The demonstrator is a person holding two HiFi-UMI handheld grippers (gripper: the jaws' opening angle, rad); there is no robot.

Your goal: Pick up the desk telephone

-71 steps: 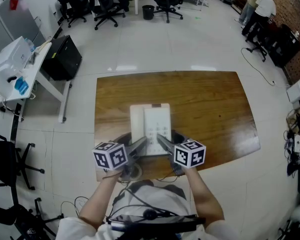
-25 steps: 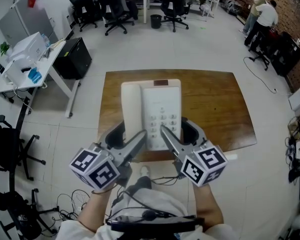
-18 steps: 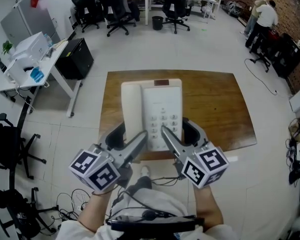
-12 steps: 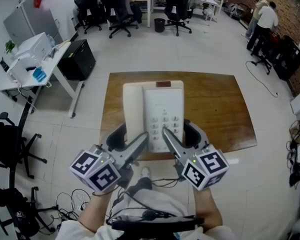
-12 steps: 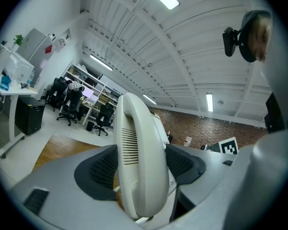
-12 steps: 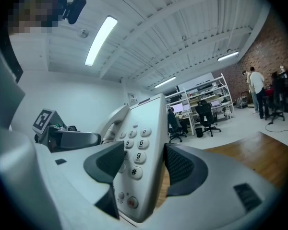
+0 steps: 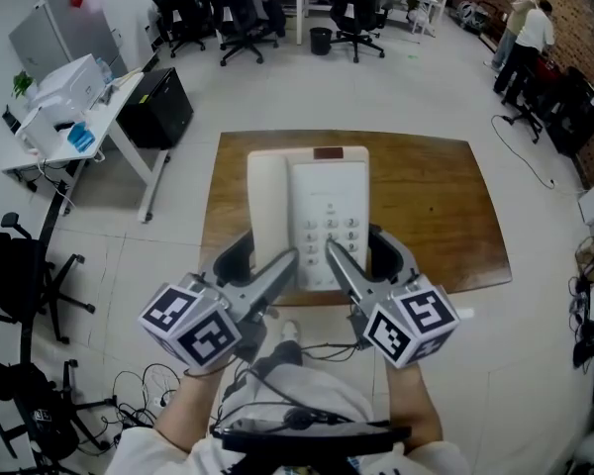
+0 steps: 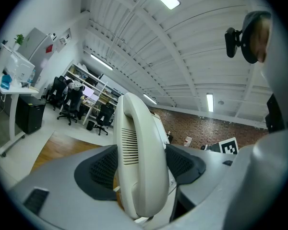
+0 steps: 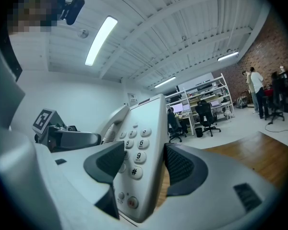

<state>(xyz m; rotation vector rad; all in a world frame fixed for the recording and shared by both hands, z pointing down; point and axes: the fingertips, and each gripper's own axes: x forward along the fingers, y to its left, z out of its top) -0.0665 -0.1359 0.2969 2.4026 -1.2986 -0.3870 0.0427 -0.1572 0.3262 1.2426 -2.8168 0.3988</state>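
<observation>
Because the desk telephone (image 7: 312, 206) is broad and carries a loose handset (image 8: 137, 162), it is gripped at both near corners: left tongs (image 7: 258, 265) clench the handset side, right tongs (image 7: 364, 263) the keypad (image 9: 138, 150) side, so it hangs apparently clear above the wooden surface (image 7: 436, 206)

The left gripper (image 7: 262, 257) and right gripper (image 7: 355, 250) are pale grey, with broad curved jaws lined by dark ribbed pads (image 8: 103, 169). Behind the jaws sit the left cube (image 7: 191, 325) and right cube (image 7: 412, 320), white and printed with black square markers. The person wears a light grey short-sleeved shirt (image 7: 307, 396), with thin black cables (image 7: 277, 362) looping over its front.
</observation>
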